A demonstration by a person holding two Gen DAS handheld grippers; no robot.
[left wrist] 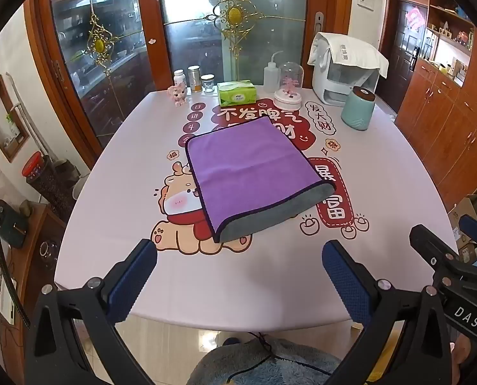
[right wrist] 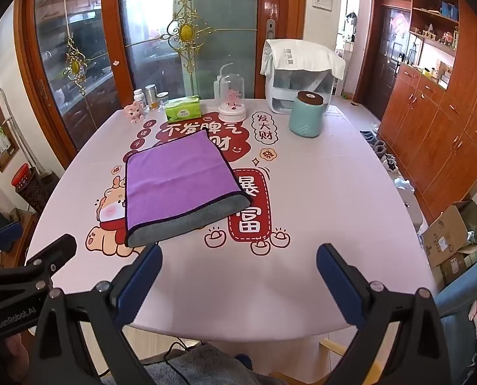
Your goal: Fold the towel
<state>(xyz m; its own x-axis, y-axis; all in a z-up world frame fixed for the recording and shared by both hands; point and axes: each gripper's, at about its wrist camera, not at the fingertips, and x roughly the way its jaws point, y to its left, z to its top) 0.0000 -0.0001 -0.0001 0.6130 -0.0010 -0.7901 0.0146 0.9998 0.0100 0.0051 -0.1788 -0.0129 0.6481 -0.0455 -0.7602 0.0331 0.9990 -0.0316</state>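
A purple towel (left wrist: pixel 251 173) with a grey underside lies folded flat in the middle of the pink printed table (left wrist: pixel 110 224); the grey layer sticks out along its near edge. It also shows in the right wrist view (right wrist: pixel 177 179). My left gripper (left wrist: pixel 240 256) is open and empty, held over the table's near edge, short of the towel. My right gripper (right wrist: pixel 238 260) is open and empty, also near the front edge, to the right of the towel. Each gripper shows at the side of the other's view.
Along the far edge stand small jars (left wrist: pixel 193 78), a pink figurine (left wrist: pixel 178 94), a green tissue box (left wrist: pixel 237 92), a squeeze bottle (left wrist: pixel 270 75), a glass dome (left wrist: pixel 289 86), a white appliance (left wrist: pixel 344 70) and a teal canister (left wrist: pixel 357 107). Wooden cabinets (right wrist: pixel 447 134) line the right wall.
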